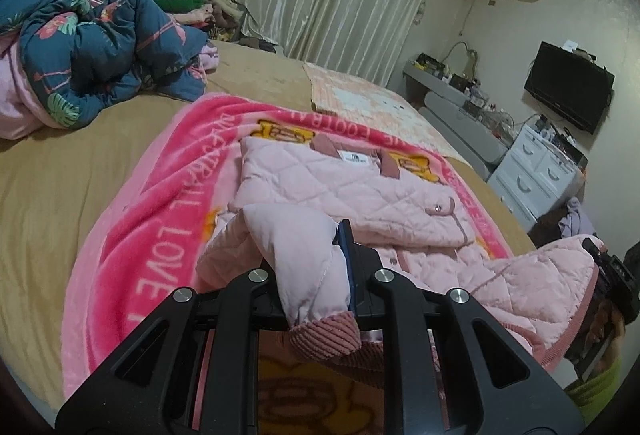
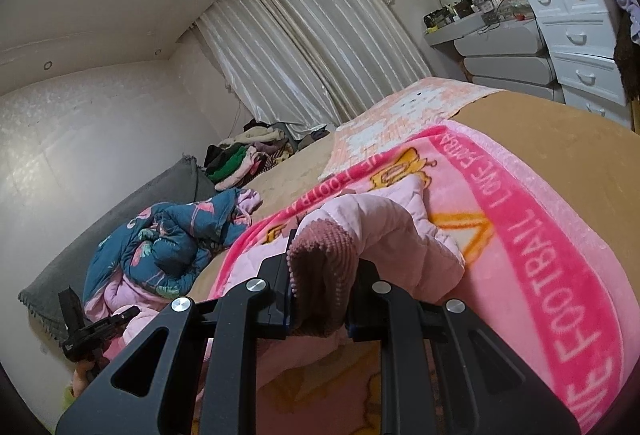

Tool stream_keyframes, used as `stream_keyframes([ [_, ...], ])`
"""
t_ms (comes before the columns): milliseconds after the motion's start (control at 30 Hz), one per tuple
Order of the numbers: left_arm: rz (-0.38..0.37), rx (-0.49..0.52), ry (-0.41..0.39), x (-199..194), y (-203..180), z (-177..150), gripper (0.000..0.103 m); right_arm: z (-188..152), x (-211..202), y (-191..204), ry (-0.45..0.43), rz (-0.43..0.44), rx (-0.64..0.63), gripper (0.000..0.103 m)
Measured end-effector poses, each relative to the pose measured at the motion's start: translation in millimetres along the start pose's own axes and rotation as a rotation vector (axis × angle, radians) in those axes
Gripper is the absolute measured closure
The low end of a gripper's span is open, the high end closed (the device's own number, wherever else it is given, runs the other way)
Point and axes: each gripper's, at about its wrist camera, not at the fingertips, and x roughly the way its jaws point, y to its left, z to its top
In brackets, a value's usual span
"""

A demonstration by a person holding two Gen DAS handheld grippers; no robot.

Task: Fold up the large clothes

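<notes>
A pale pink quilted jacket (image 1: 352, 187) lies partly folded on a bright pink lettered blanket (image 1: 160, 203) on the bed. My left gripper (image 1: 316, 275) is shut on the jacket's bottom corner, pink fabric with a dusty-rose corduroy trim (image 1: 324, 339) bunched between the jaws and lifted off the blanket. In the right wrist view my right gripper (image 2: 320, 275) is shut on another rose corduroy edge (image 2: 320, 267) of the same jacket (image 2: 396, 227), which droops away from the jaws. The right gripper (image 1: 612, 275) also shows at the left view's right edge, holding the hem up.
A crumpled blue floral quilt (image 1: 96, 47) lies at the bed's head, with a pile of clothes (image 1: 192, 3) behind it. A peach mat (image 1: 360, 103) covers the far side of the tan bed sheet (image 1: 60, 195). White drawers (image 1: 536, 171) and a television (image 1: 568, 87) stand past the bed.
</notes>
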Motion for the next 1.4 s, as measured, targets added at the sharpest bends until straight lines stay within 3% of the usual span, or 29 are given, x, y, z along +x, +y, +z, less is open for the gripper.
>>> stream_keyframes([
  [533,0.046,-0.002,-0.076,21,-9,29,0.093,21,30,-1,-0.066,-0.02,0.03,0.086],
  [1400,0.178,0.047,-0.123,88,-3,72,0.092,50,105,-12,-0.167,-0.162,0.033,0.086],
])
